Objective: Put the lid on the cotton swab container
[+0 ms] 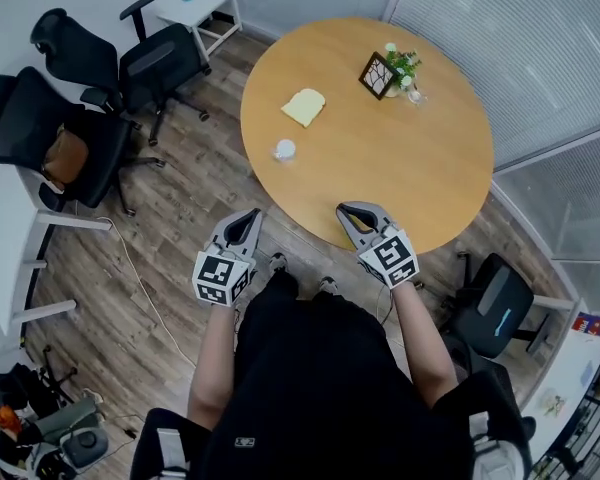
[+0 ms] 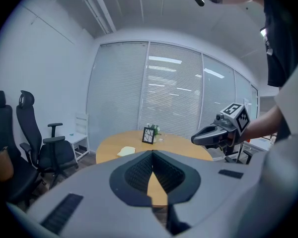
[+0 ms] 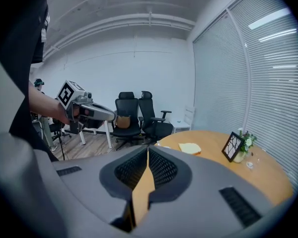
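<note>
Small white container (image 1: 285,149) on desk (image 1: 400,158), near its left edge. Pale yellow flat piece (image 1: 304,106) beyond, apart. Picture frame (image 1: 377,75), plant (image 1: 401,65) at far side. Left tool (image 1: 251,215) over floor, right tool (image 1: 343,210) at desk's near edge: both clenched, empty.

Three views, one shared table (image 1: 380,158)

Round wooden table (image 1: 380,158): yellow pad (image 1: 304,106), small white container (image 1: 285,150), framed picture (image 1: 377,75), potted flowers (image 1: 400,65).
</note>
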Action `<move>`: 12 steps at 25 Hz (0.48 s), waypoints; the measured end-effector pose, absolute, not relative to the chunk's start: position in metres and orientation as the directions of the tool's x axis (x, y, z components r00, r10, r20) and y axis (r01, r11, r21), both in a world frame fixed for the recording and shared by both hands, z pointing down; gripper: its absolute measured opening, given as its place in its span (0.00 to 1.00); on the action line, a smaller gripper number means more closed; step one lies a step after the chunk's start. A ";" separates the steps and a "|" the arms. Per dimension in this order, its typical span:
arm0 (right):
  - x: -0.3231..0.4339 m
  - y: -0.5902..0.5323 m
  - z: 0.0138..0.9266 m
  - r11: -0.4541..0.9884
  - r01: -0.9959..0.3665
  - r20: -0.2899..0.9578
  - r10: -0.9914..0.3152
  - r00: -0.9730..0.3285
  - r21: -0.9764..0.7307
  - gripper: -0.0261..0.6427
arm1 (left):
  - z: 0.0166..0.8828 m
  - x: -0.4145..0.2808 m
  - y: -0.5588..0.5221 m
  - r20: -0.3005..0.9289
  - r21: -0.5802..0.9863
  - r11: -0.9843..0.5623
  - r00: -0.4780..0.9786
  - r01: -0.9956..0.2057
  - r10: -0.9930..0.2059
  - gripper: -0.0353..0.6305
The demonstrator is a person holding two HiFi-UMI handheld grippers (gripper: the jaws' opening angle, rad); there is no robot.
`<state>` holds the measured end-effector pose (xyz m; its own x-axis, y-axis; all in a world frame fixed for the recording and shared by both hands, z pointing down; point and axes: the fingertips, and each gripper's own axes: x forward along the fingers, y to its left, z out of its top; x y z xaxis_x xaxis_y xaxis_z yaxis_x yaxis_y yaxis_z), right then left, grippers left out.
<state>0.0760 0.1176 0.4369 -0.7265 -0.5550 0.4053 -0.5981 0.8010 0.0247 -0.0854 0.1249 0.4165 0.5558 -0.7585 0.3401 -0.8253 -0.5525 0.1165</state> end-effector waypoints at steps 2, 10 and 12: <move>0.072 0.112 0.440 0.787 -0.616 0.414 -0.567 -0.712 0.018 0.05 | 0.416 -0.091 0.113 0.340 0.115 -0.573 0.574 -0.811 -0.744 0.06; 0.054 0.093 0.449 0.734 -0.679 0.428 -0.617 -0.660 0.012 0.05 | 0.423 -0.103 0.078 0.342 0.126 -0.641 0.640 -0.757 -0.688 0.06; 0.049 0.089 0.452 0.727 -0.687 0.429 -0.623 -0.654 0.007 0.05 | 0.426 -0.105 0.072 0.343 0.129 -0.655 0.653 -0.745 -0.675 0.06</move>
<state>0.0495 0.0888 0.4515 -0.6540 -0.6229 0.4293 -0.6871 0.7265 0.0074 -0.1048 0.0718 0.4256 0.6530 -0.6753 0.3429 -0.7448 -0.6546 0.1294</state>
